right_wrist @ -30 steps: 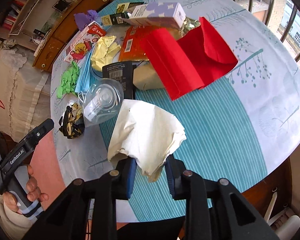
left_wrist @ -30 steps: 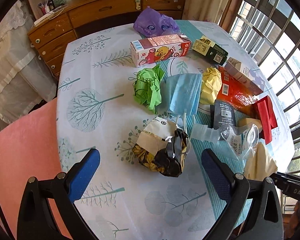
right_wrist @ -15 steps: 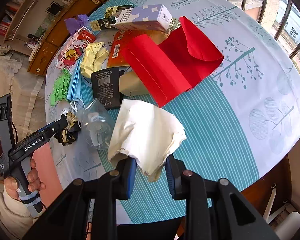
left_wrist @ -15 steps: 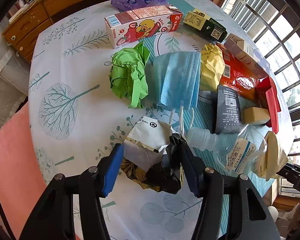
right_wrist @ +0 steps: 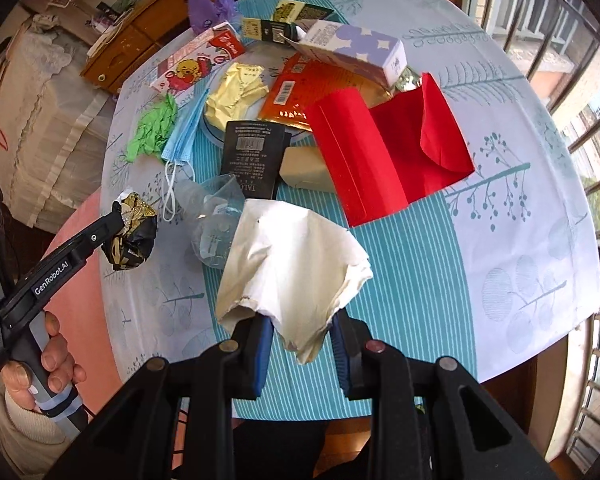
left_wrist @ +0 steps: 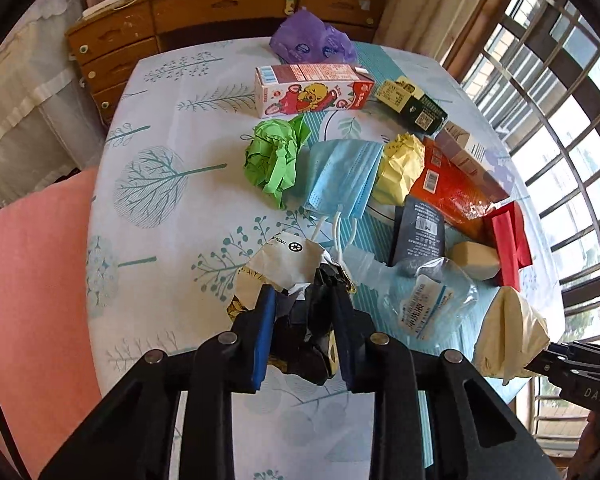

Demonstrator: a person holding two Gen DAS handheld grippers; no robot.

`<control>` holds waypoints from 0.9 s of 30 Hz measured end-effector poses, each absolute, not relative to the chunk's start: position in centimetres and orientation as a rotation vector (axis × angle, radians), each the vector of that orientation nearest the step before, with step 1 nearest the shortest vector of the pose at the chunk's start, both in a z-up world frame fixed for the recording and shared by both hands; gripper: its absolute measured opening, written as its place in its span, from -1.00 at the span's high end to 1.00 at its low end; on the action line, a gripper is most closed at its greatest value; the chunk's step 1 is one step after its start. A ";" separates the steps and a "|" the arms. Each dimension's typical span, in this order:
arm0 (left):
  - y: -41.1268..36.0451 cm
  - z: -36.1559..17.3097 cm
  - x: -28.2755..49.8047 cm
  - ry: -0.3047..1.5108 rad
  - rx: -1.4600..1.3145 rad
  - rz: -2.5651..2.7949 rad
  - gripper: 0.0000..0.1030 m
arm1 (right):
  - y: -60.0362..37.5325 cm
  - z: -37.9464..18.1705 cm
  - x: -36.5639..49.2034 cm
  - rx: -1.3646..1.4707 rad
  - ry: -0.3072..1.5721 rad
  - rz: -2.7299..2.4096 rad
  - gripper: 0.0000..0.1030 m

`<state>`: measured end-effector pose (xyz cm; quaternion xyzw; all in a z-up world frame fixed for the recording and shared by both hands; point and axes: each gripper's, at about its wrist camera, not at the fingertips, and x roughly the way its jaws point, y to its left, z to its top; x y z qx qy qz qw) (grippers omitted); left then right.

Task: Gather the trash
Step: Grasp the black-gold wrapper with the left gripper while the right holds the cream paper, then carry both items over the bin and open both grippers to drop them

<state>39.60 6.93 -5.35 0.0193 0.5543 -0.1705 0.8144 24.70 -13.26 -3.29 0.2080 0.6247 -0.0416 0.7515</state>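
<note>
My left gripper (left_wrist: 303, 312) is shut on a crumpled black, gold and white wrapper (left_wrist: 290, 268), held just above the table; it also shows in the right wrist view (right_wrist: 134, 236). My right gripper (right_wrist: 300, 326) is shut on a cream crumpled paper (right_wrist: 292, 264), held above the table's near edge; that paper shows at the right of the left wrist view (left_wrist: 508, 334). Trash lies on the round table: a green paper ball (left_wrist: 274, 156), a blue face mask (left_wrist: 340, 176), a yellow paper ball (left_wrist: 402, 168), a clear plastic bag (left_wrist: 424, 300) and red paper (right_wrist: 388, 148).
Farther back lie a milk carton (left_wrist: 312, 90), a purple bag (left_wrist: 312, 42), a dark box (left_wrist: 414, 106), an orange pouch (left_wrist: 448, 188), a black packet (left_wrist: 418, 236) and a purple-white box (right_wrist: 352, 46). A pink chair (left_wrist: 32, 280) stands at the left. A wooden dresser (left_wrist: 220, 12) is behind, windows at right.
My left gripper moved forward over the black and gold wrapper, closed on it and lifted it slightly. My right gripper kept holding the cream paper and shifted little.
</note>
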 end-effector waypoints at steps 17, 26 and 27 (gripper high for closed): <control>4.4 1.6 17.8 0.983 -0.082 -0.214 0.50 | -13.8 1.1 12.8 0.237 1.233 0.179 0.49; -0.5 0.8 6.6 1.029 -0.082 -0.206 0.50 | -16.5 -0.2 4.1 0.231 1.274 0.232 0.49; -0.8 0.4 5.9 1.041 -0.077 -0.206 0.50 | -16.7 -0.5 3.4 0.236 1.286 0.232 0.49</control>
